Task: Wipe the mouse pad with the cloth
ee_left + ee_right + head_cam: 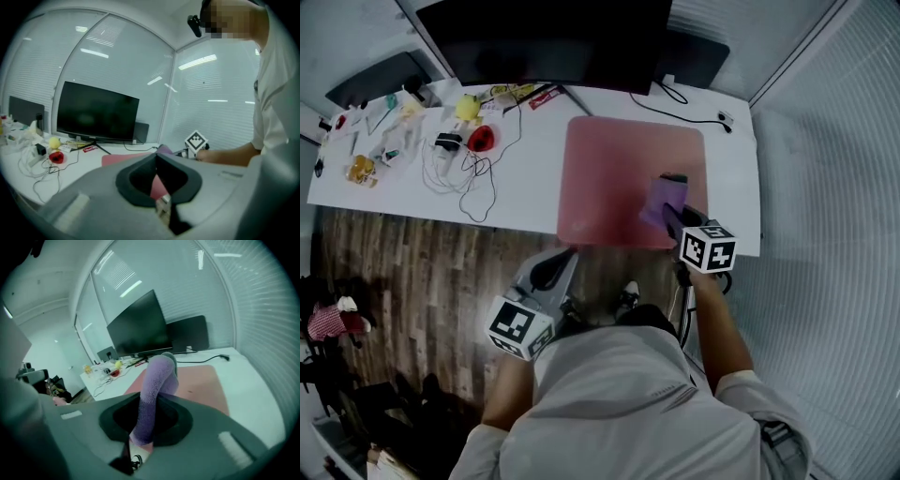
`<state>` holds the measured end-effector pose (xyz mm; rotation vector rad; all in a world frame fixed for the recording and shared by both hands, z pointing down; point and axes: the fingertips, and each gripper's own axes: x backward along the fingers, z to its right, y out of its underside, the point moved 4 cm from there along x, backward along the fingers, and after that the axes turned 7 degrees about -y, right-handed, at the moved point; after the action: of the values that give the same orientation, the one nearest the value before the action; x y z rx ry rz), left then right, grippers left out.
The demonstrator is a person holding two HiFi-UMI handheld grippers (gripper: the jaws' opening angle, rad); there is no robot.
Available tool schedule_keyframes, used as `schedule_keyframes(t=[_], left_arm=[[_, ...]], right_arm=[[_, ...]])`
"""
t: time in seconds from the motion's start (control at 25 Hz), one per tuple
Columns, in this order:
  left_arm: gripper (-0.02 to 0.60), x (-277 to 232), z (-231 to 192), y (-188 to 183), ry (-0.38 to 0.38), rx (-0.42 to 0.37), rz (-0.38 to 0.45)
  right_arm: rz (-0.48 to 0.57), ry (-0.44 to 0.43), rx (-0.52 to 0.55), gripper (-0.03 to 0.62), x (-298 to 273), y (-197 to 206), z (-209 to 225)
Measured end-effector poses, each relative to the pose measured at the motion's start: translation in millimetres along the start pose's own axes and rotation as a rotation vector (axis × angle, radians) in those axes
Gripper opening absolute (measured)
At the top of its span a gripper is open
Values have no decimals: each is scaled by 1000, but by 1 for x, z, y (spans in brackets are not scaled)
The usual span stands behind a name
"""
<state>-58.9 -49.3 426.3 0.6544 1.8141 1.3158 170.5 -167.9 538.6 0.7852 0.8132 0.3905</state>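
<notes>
Purple cloth — bunched, upright — on the flat pink mouse pad.

- A white table is seen standing on a dark wooden floor.
- A large monitor with a blank, dark screen is set at the table's far edge.
- A black cable is laid across the table from behind the monitor toward the far right corner.
- A red object and a yellow object are placed near each other on the table's left half.
- A tangle of thin cables is spread just beside the red object.
- Small items, too small to be told apart, are scattered at the table's left end.
- A slatted wall is seen to the right of the table.
</notes>
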Motion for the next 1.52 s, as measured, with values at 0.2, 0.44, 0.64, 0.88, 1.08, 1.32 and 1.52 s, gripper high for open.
schedule_keyframes(t=[0.2, 0.44, 0.64, 0.88, 1.08, 1.32, 1.52], left_arm=[[3, 65, -55, 16, -87, 47, -2], [3, 124, -106, 29, -145, 72, 0], [3, 153, -134, 43, -168, 90, -20], [3, 146, -141, 42, -122, 86, -14], [3, 118, -124, 38, -64, 67, -27], [3, 75, -84, 29, 12, 40, -39], [3, 37, -42, 24, 66, 24, -56]], right_arm=[[-86, -175, 33, 57, -81, 15, -108], [-193, -333, 62, 57, -166, 45, -217], [-296, -305, 22, 57, -220, 87, -240], [-339, -158, -4, 57, -215, 109, -201], [-330, -64, -56, 57, -184, 116, -147], [-308, 9, -102, 57, -141, 119, -92], [-289, 70, -137, 57, -96, 122, -36]])
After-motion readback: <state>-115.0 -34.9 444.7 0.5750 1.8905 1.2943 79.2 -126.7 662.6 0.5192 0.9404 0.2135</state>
